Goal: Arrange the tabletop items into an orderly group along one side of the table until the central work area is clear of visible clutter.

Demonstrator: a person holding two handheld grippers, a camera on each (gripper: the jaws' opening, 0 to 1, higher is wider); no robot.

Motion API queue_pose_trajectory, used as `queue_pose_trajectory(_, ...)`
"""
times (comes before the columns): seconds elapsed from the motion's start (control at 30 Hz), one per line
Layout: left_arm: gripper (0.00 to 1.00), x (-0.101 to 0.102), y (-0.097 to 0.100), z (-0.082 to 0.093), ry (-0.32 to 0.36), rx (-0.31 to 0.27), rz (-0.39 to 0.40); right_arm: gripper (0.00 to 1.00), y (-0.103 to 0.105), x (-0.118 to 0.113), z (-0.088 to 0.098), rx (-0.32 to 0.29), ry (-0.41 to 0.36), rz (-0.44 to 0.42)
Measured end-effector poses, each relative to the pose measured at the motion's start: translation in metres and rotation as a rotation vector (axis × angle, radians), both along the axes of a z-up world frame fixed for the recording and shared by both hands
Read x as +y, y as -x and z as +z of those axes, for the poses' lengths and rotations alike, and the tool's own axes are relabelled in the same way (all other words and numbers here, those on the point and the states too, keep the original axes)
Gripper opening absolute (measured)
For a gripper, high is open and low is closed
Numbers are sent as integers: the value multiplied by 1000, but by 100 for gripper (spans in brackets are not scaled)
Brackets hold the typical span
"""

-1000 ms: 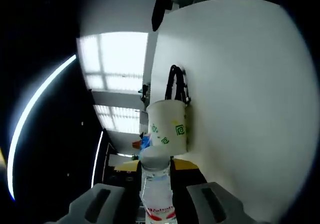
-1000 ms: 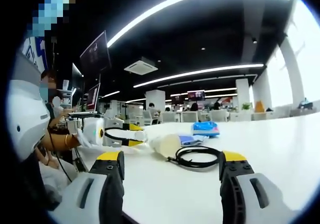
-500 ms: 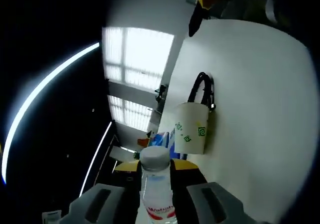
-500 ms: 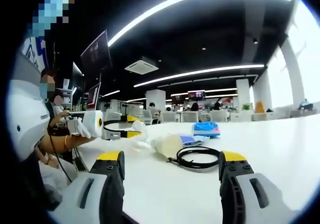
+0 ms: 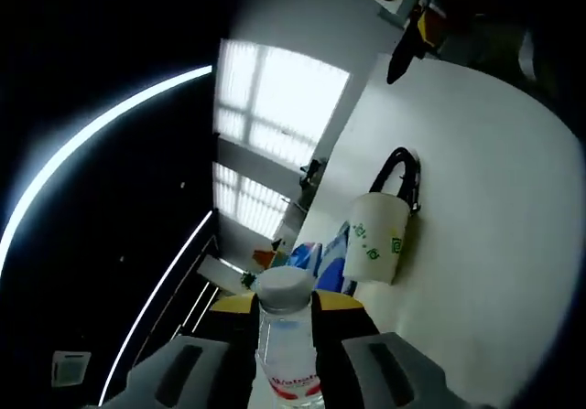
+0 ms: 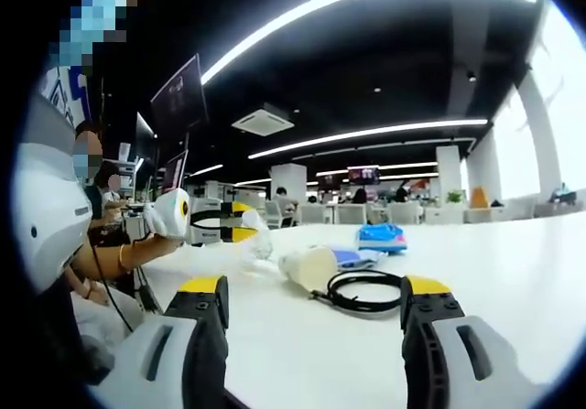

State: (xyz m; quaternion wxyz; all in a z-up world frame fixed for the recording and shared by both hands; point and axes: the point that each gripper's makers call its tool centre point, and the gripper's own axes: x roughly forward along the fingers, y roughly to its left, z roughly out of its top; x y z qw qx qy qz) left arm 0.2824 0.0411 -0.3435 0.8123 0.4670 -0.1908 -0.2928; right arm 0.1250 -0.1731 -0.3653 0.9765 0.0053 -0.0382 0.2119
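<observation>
One clear plastic water bottle with a white cap (image 5: 286, 336) stays clamped between your left gripper (image 5: 284, 372) fingers, now lifted farther from the white paper cup (image 5: 377, 250) ahead; your right gripper (image 6: 311, 354) hangs apart, black coiled cable (image 6: 366, 291) just beyond. Grouping's underway.

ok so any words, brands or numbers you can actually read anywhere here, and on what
Water bottle, held in the left gripper: red lettering on the label, cut off and too blurred to read.
Paper cup lying on the white table: green square spiral mark and small green specks, no readable words.
Blue packet: print too small to read.
Hanging screens in the right gripper view: unreadable.
</observation>
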Motion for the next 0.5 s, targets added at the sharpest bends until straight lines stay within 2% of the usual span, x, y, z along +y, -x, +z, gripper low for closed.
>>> queue_pose_trajectory(0.23,20,8,-6,18,68,18,4,73,-3,3,3,-6,-2,9)
queue_pose_trajectory(0.5,21,6,-13,24,99,68,-1,73,-5,8,3,-4,7,25)
